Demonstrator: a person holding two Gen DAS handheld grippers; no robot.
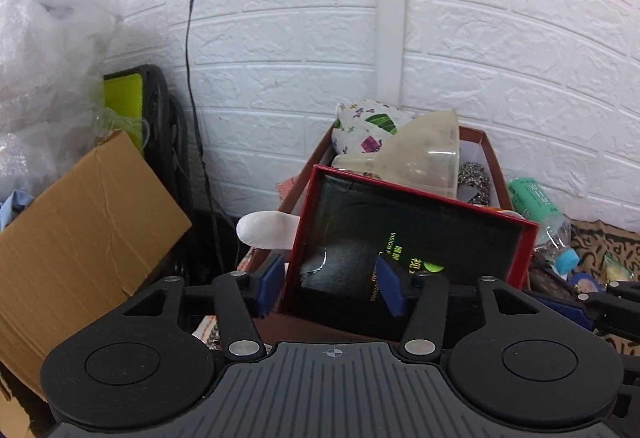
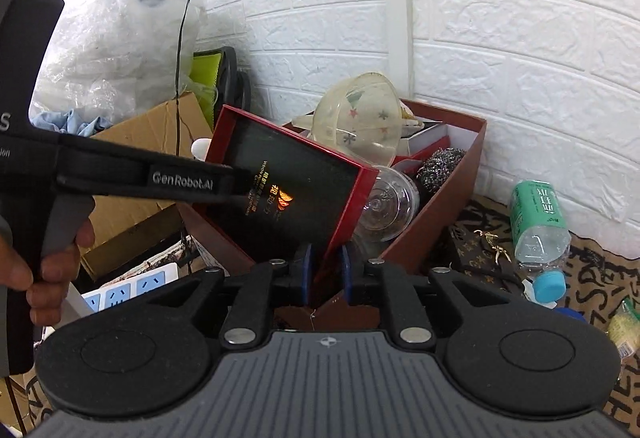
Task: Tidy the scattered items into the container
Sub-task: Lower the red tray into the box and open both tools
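A flat box (image 1: pixel 420 238) with a red rim and a black inside stands tilted over the brown-red container (image 1: pixel 490 153), leaning on its contents. My left gripper (image 1: pixel 331 286) is open, its blue pads (image 1: pixel 272 284) on either side of the box's left wall without pressing. In the right wrist view the same box (image 2: pixel 288 181) hangs over the container (image 2: pixel 440 205), and my right gripper (image 2: pixel 326 272) is shut on its lower red edge. The container holds a cloudy plastic bowl (image 2: pixel 360 117), a steel scourer (image 2: pixel 440 161) and a clear glass (image 2: pixel 388 205).
A green-labelled water bottle (image 2: pixel 540 226) and a brown patterned wallet (image 2: pixel 480 262) lie right of the container on a printed mat. A cardboard flap (image 1: pixel 80 230), plastic bags (image 2: pixel 112 45), a power strip (image 2: pixel 132 286) and a black cable (image 1: pixel 192 57) crowd the left. A white brick wall stands behind.
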